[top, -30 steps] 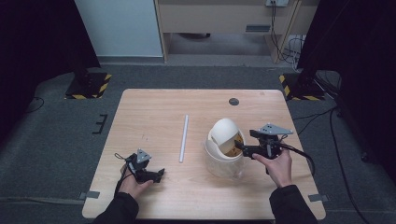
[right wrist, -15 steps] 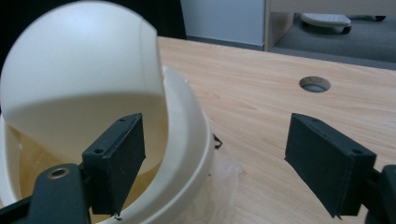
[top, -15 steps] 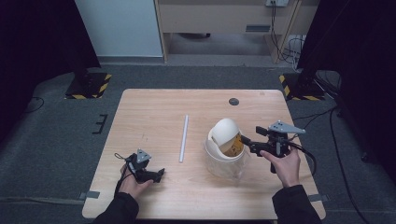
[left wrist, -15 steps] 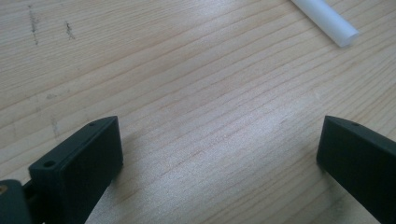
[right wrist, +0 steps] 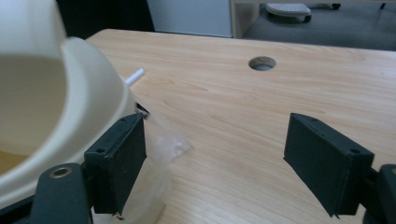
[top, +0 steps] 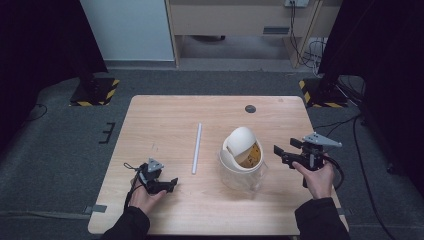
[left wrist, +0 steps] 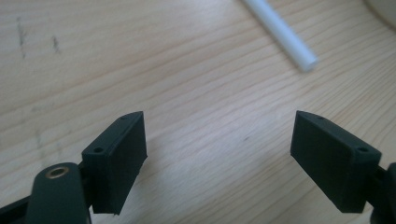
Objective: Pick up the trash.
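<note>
Now we see the right tool (top: 281, 154) released, just right of the bin (top: 241, 160) standing mid-bench (top: 165, 115); the left tool (top: 167, 185), also released, rests near the tube (top: 196, 148). We judge the bin step finished; next calls for gripping the tube.

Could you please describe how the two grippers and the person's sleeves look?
Both the left gripper and the right gripper are black, each topped by a grey three-cornered plate, with a black cable trailing. Their jaws are flat black blocks with small screw holes; a brass-coloured ring sits near one jaw. The sleeves are dark.
</note>
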